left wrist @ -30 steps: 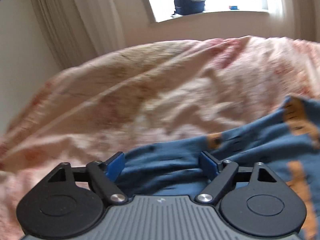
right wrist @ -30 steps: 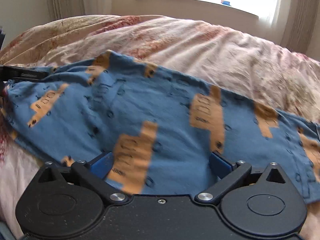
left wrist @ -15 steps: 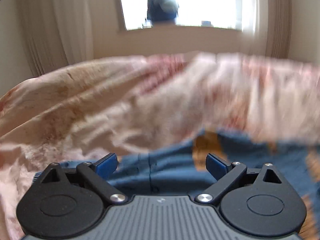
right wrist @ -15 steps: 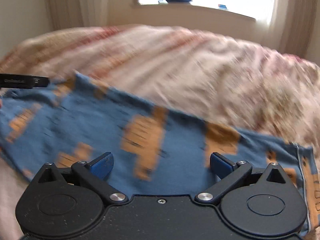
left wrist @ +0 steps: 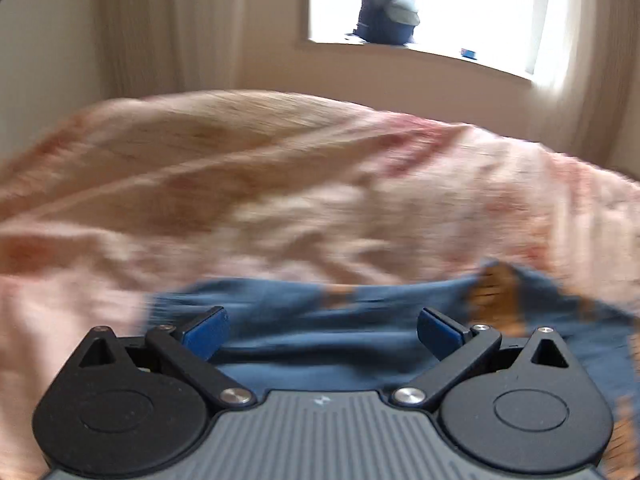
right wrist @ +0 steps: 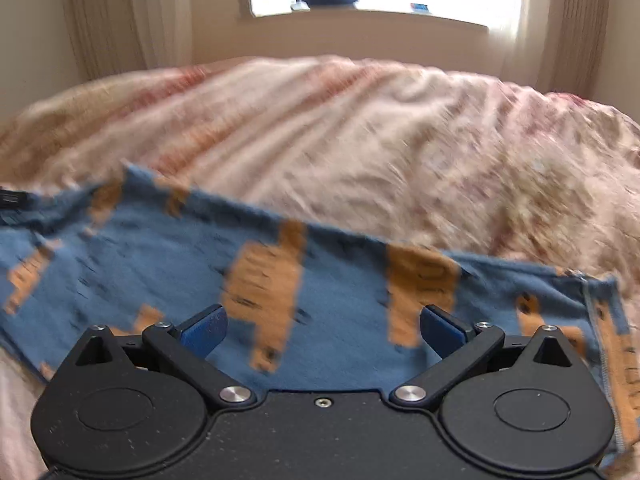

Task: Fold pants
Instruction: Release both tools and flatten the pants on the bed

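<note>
Blue pants with orange bus prints (right wrist: 328, 288) lie spread flat on a pink patterned bedspread (right wrist: 360, 128). My right gripper (right wrist: 323, 330) is open and empty, hovering over the near middle of the pants. My left gripper (left wrist: 322, 332) is open and empty over the pants' left end (left wrist: 320, 312), where the blue cloth meets the bedspread (left wrist: 240, 184). A dark part of the left gripper shows at the left edge of the right wrist view (right wrist: 12, 200). Both views are motion-blurred.
A window with a dark blue backpack (left wrist: 390, 10) on its sill lies beyond the bed. Beige curtains (right wrist: 108, 20) hang on both sides. The bedspread is rumpled, with folds across the far half.
Both grippers have pulled back and tilted up, so the pants sit lower in both views and more of the window wall shows. Both stay open.
</note>
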A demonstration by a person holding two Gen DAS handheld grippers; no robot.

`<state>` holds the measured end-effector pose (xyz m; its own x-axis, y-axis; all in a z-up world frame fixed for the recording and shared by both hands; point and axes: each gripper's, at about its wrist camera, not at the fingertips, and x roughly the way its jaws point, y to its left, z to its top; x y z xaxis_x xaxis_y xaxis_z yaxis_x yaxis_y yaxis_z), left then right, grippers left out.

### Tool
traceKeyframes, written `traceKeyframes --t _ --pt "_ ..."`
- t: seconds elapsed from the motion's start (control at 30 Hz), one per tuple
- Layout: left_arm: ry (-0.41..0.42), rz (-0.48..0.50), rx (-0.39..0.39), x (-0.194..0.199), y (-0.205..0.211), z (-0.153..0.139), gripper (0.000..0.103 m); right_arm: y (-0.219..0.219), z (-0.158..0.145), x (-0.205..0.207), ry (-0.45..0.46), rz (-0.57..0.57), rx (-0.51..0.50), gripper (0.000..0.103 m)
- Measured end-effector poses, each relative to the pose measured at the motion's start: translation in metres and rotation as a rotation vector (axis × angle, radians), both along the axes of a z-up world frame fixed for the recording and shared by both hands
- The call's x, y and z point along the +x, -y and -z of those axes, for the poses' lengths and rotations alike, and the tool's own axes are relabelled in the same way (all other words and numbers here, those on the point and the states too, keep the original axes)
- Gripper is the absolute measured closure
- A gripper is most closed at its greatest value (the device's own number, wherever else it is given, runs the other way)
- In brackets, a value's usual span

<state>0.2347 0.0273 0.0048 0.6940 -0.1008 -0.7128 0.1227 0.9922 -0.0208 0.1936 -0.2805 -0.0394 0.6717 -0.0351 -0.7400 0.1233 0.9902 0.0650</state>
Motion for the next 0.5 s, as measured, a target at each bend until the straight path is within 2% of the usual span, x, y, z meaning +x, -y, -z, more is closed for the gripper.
traceKeyframes --t 0.07,0.13,0.2,0.23,0.37,0.43,0.5 --pt "-0.034 0.062 0.027 0.006 0.026 0.013 0.000 -0.009 0.001 0.001 0.007 -0.048 0.014 0.001" --pt "-0.061 0.081 0.145 0.008 0.052 0.031 0.000 -0.024 0.010 0.004 -0.045 -0.131 -0.041 0.001" --pt "0.011 0.106 0.219 -0.007 0.058 0.039 0.000 -0.034 0.016 -0.001 -0.053 -0.203 -0.155 0.001" --pt "0.021 0.109 0.237 -0.013 0.055 0.039 0.000 -0.033 0.015 -0.003 -0.056 -0.209 -0.168 0.001" --pt "-0.027 0.051 0.267 -0.024 0.029 0.030 0.000 -0.006 0.009 -0.007 -0.115 -0.112 -0.061 0.000" --pt "-0.071 0.011 0.239 -0.029 0.009 0.024 0.000 0.007 0.004 -0.012 -0.126 -0.037 -0.050 0.000" --pt "-0.112 -0.048 0.248 -0.022 0.000 0.017 0.000 0.017 -0.004 -0.020 -0.114 0.027 -0.043 0.001"
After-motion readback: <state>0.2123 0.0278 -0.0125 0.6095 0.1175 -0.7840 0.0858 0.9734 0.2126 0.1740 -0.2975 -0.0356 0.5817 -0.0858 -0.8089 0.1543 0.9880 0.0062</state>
